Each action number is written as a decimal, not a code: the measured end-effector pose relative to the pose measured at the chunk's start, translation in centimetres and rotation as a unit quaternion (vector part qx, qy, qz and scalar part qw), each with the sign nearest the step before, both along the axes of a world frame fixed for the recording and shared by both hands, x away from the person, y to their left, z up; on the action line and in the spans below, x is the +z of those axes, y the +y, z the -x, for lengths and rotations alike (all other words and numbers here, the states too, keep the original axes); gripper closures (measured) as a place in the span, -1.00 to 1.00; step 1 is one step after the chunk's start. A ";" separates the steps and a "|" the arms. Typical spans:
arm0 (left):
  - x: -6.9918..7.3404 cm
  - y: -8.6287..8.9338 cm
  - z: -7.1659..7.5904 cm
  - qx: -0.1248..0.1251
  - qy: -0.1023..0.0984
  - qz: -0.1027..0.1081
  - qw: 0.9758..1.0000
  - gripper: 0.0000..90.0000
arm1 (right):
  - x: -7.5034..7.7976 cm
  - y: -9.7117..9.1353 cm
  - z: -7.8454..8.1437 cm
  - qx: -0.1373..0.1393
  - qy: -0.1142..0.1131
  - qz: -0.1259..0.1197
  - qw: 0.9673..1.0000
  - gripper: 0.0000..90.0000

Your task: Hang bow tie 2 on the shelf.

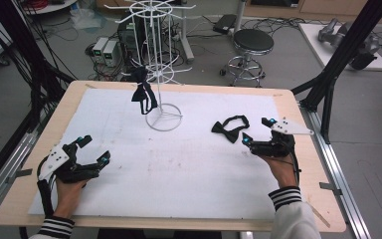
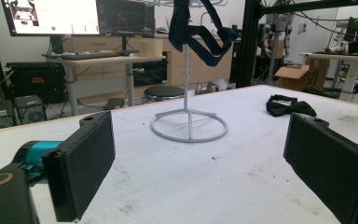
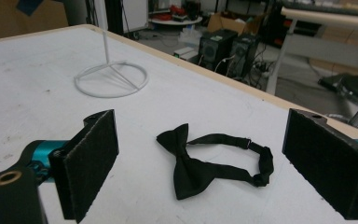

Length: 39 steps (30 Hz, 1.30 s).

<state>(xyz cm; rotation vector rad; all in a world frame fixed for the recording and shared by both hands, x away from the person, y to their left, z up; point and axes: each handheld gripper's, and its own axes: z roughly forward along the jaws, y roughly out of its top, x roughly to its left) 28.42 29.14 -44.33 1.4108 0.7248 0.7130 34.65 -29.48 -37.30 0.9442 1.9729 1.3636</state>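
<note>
Reaching for the black bow tie [image 3: 200,161] looks to be the step in hand: the right gripper [image 1: 259,130] hovers just beside it near the right edge of the white table mat [image 1: 179,169], jaws spread wide with nothing between them, and in the right gripper view the tie lies flat straight ahead, its bow toward the camera and its strap looped off to one side. Nothing has been grasped yet. A second, darker bow tie [image 1: 143,94] already hangs by its strap from a hook of the white wire display stand [image 1: 163,117] at the middle back of the table, so I judge the aim is to hang this one there too. The next move calls for lowering the jaws over the bow or strap, pinching close to the mat, then lifting and carrying the loop to a free hook. The left gripper [image 1: 93,149] rests at the near left corner, well apart from both ties, its jaws likewise wide and empty, pointing toward the stand. Little blocks the path across the mat; the risks I see are the limp strap slipping or snagging the stand's thin arms, or nudging the hung tie. A stool [image 1: 252,42] and computer cases [image 1: 105,50] stand on the floor beyond.
</note>
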 end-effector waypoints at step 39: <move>-0.5 0.0 0.2 0.002 -0.002 -0.005 1.000 -0.79 | 0.0 3.9 -9.3 0.088 0.137 0.174 0.971 -0.71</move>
